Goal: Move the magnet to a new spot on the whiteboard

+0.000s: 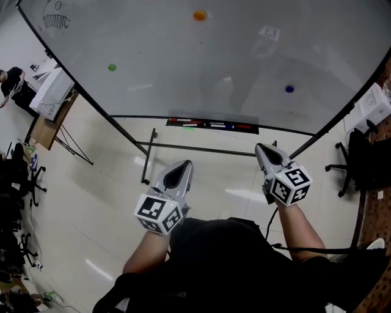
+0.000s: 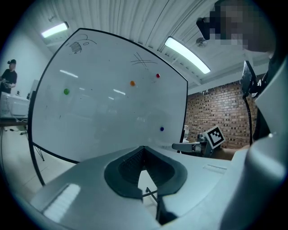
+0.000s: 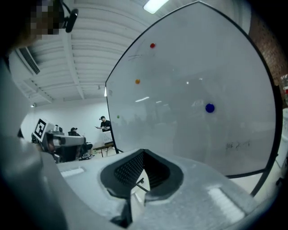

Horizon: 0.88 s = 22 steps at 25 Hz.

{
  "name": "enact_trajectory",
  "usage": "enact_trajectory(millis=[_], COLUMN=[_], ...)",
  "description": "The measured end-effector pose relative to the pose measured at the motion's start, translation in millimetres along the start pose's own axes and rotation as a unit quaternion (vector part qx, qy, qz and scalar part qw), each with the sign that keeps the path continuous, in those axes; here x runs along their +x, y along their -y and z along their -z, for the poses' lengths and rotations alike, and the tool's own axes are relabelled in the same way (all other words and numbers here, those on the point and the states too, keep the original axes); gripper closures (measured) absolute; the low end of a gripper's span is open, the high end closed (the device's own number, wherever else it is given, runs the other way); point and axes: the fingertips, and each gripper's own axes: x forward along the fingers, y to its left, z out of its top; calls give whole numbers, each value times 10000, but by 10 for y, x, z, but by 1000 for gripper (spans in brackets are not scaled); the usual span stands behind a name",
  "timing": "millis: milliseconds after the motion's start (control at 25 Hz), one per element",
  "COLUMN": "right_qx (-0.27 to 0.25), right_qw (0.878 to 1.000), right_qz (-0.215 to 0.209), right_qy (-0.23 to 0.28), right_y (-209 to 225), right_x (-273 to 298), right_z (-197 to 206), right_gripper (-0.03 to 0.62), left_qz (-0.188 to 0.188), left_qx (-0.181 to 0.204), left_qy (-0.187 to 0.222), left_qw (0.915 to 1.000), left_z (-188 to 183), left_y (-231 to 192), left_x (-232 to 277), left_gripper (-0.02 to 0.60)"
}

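Note:
The whiteboard (image 1: pixel 214 61) stands ahead of me, carrying round magnets: orange (image 1: pixel 199 15), green (image 1: pixel 112 68) and blue (image 1: pixel 289 88). A red magnet (image 2: pixel 158 75) shows high up in the left gripper view. My left gripper (image 1: pixel 183 165) and right gripper (image 1: pixel 264 148) hover side by side below the board's lower edge, well short of it. Both point at the board with jaws shut and nothing between them. In the right gripper view the blue magnet (image 3: pixel 209 108) lies up and to the right of the jaw tips (image 3: pixel 144 152). The left gripper's tips (image 2: pixel 144 148) aim at the board's lower middle.
A marker tray (image 1: pixel 212 125) runs along the board's bottom edge above its stand legs (image 1: pixel 146 159). A table with a white box (image 1: pixel 52 92) and a person (image 1: pixel 12 85) are at far left. An office chair (image 1: pixel 357 162) stands at right, by a brick wall (image 2: pixel 216 108).

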Motion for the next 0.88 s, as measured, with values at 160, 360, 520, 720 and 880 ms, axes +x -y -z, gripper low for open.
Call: enact_trajectory(millis=[160,360,520,720,880], right_qx=[161,278,249,389,381], right_qw=[9993,9989,9982,9955,9953], right_qz=[-130,52,105,418,584], right_qy=[320,372,544,761,671], right_y=[-534,-1122,-1753,-2485,-2922], right_x=[-191,-196,-258,-488,-614], right_z=[-105,91,140,293,507], right_gripper=[585,585,585,585,585], left_qz=[244,606,809,1151,1410], left_qx=[80,195,206,175,92], left_qy=[-66,-155,-182,-234,-340], left_qw=[9996,9979,9963,9929,9894], left_z=[-15,-44,-24,64,204], left_y=[-79,-215,-415,-567,-566], left_x=[-185,-618,-1074,-1592,-1804], left_gripper=[565,565,565,565,565])
